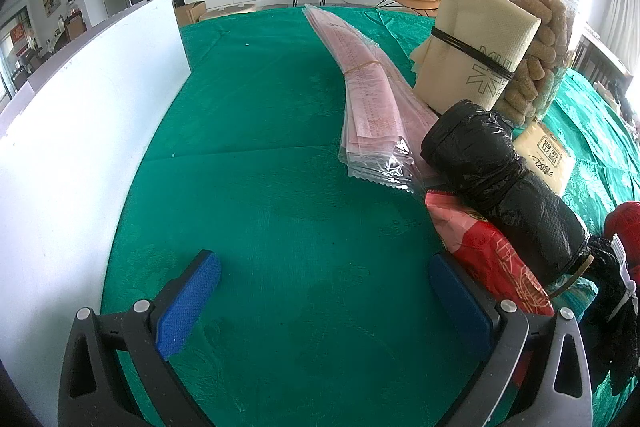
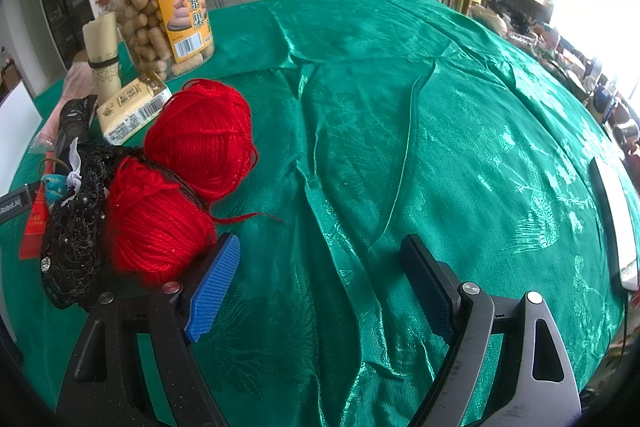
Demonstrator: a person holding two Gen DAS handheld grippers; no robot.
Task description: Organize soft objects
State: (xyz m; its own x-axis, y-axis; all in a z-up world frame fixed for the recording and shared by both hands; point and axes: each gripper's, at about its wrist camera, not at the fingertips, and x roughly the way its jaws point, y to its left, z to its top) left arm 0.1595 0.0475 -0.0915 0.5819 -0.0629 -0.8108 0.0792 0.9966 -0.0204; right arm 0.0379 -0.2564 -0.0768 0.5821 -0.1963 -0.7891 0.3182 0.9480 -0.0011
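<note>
My left gripper (image 1: 324, 279) stands open over bare green cloth, nothing between its blue pads. Just right of it lie a red plastic bag (image 1: 488, 251) and a roll of black bin bags (image 1: 504, 179), with a bundle of pink sheets in clear wrap (image 1: 372, 99) farther out. My right gripper (image 2: 320, 267) is open too, empty, above the cloth. Two red yarn balls (image 2: 200, 139) (image 2: 156, 223) rest at its left, the nearer one close to the left finger. A black lace piece (image 2: 76, 227) lies beside them.
A clear jar of snack sticks (image 2: 160, 11) and a rolled beige mat bound with a black band (image 1: 472, 43) stand at the back. A small yellow packet (image 2: 132, 107) lies near the jar. A white board (image 1: 80, 131) borders the left. The green tablecloth (image 2: 440, 131) is wrinkled.
</note>
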